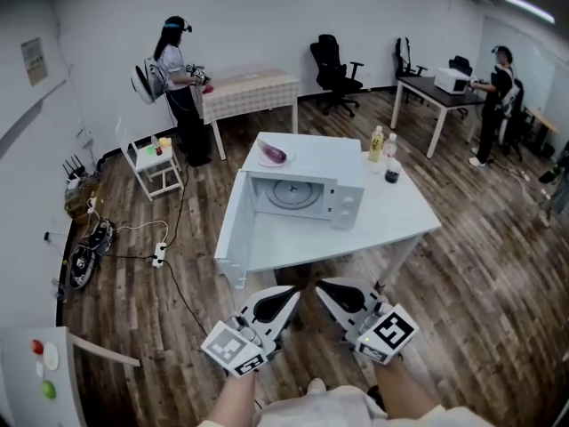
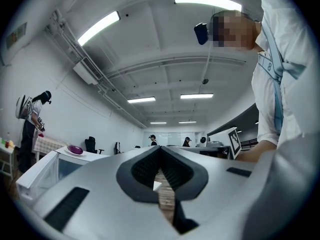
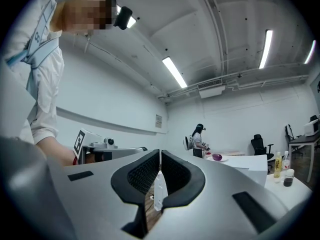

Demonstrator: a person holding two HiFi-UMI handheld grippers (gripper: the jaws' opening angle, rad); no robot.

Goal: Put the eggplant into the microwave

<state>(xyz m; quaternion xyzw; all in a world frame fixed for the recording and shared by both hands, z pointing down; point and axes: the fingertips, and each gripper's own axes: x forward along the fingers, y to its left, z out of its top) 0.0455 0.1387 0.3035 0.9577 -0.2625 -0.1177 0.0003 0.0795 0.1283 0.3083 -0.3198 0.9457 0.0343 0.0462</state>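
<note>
A purple eggplant (image 1: 275,153) lies on a white plate on top of the white microwave (image 1: 311,194), whose door (image 1: 232,223) hangs open to the left on the white table (image 1: 396,216). Both grippers hover low before the table's near edge, well short of the microwave. My left gripper (image 1: 296,290) is shut and empty, and so is my right gripper (image 1: 319,284). In the left gripper view the left gripper (image 2: 160,155) has its jaws together, with the eggplant (image 2: 75,149) far to its left. The right gripper (image 3: 160,158) also has its jaws together, with the eggplant (image 3: 217,157) far off.
Two bottles (image 1: 377,143) and a small dark jar (image 1: 392,171) stand on the table right of the microwave. A person (image 1: 177,76) stands at the back left by a cloth-covered table (image 1: 251,88); another person (image 1: 494,103) stands far right. Cables and a power strip (image 1: 160,254) lie on the floor to the left.
</note>
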